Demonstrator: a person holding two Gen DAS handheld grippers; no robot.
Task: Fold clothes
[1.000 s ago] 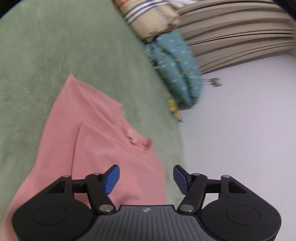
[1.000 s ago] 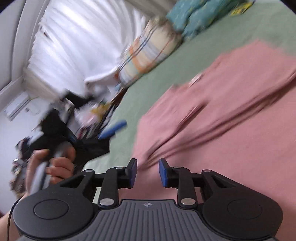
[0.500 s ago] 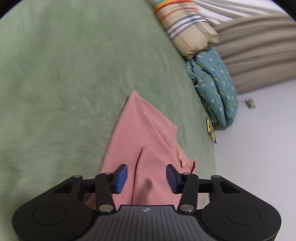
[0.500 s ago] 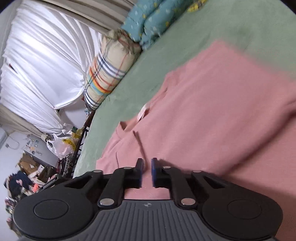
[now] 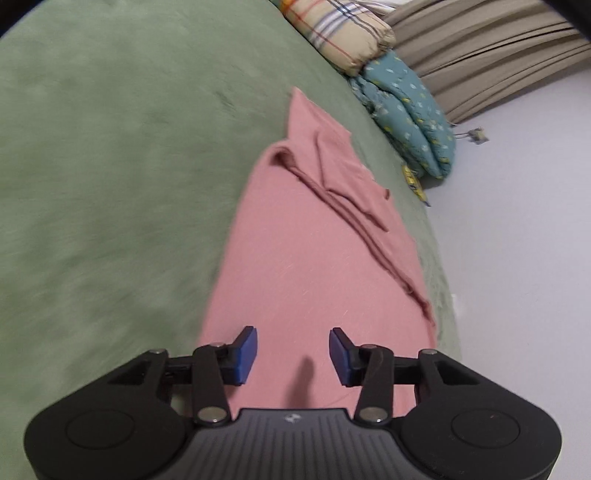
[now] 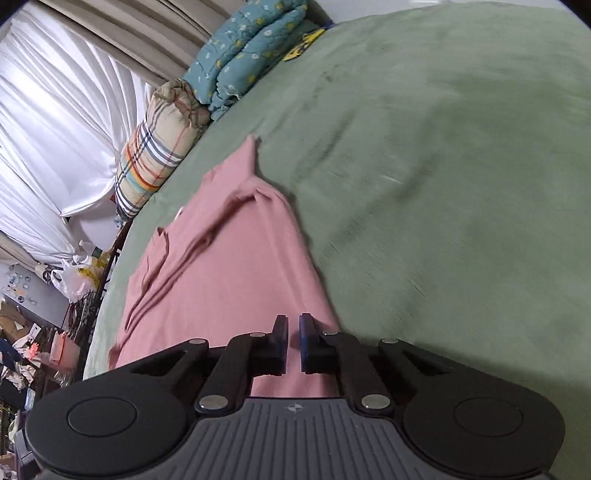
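A pink garment [image 5: 314,258] lies lengthwise on the green bed cover [image 5: 110,166], with loose folds and a sleeve at its far end. My left gripper [image 5: 292,350] is open, just above the near end of the garment, with nothing between its blue pads. In the right wrist view the same pink garment [image 6: 229,266] stretches away from my right gripper [image 6: 293,341]. Its jaws are nearly closed with a narrow gap over the garment's near edge; I cannot see cloth pinched between them.
A plaid bolster [image 5: 340,33] and a folded teal quilt [image 5: 410,110] lie at the bed's far end by beige curtains. A white wall [image 5: 517,240] runs along the bed's right. In the right wrist view, white curtains [image 6: 55,122] and floor clutter [image 6: 37,325] are on the left.
Both grippers have pulled back along the garment to its near end. The right jaws have closed from a moderate gap to a narrow one. The left jaws stay open.
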